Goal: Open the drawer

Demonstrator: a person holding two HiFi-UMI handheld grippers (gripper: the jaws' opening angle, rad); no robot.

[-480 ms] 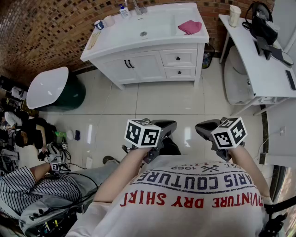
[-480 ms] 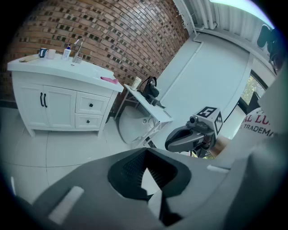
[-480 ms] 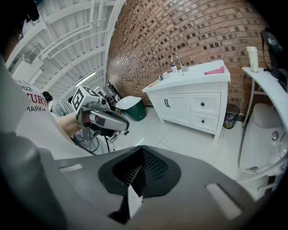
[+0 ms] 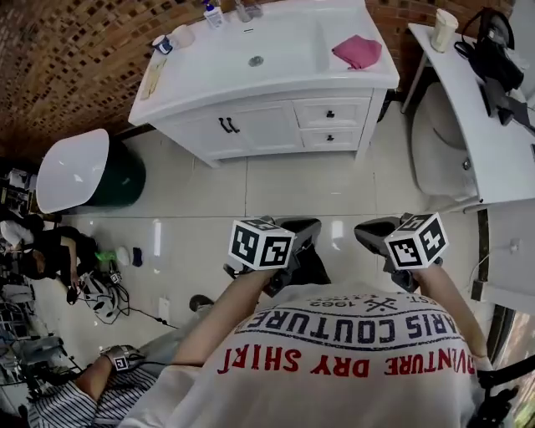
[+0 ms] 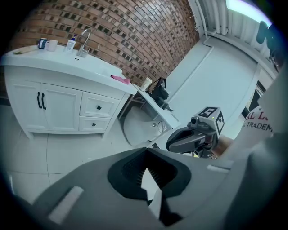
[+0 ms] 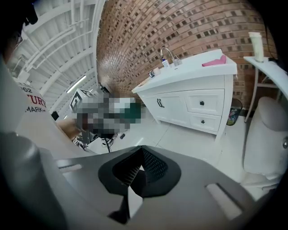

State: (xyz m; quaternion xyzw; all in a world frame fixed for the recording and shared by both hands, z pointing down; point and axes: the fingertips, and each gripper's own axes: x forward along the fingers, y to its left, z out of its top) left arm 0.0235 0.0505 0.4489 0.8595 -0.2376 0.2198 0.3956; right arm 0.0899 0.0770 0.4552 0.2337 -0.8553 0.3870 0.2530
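upper drawer [image 4: 332,113]: right part of the white vanity front, shut flush, one dark knob at centre.
lower drawer [image 4: 328,138]: directly under it, also shut, same knob. can't tell which of the two the task means.
vanity [image 4: 284,71]: against the brick wall [image 4: 75,50], on the far side of the floor from both grippers. double doors [image 4: 227,127] left of the drawers, closed. pink cloth [image 4: 356,51] on the top above the drawers, faucet [image 4: 244,10] at the back edge.
left gripper [image 5: 147,173]: jaws together, empty, tilted down over the floor, well apart from the vanity.
right gripper [image 6: 139,173]: jaws together, empty, beside the left one, same downward tilt, well apart from the drawers.
floor [image 4: 284,188]: glossy pale tiles, an open run between the grippers and the drawer fronts.
right edge: white side table [image 4: 481,125] near the vanity's right corner, with a narrow gap between them. rounded white object [image 4: 430,142] under the table, can't tell what it is. cup [image 4: 444,30] and dark bag [image 4: 493,46] on the table top.
left edge: white tub [image 4: 73,171] on a dark green base, near the vanity's left corner. cables and gear [image 4: 92,288] along the floor edge nearer the person.
lower left: striped sleeve [image 4: 75,401] of another person, well off the line to the drawers.
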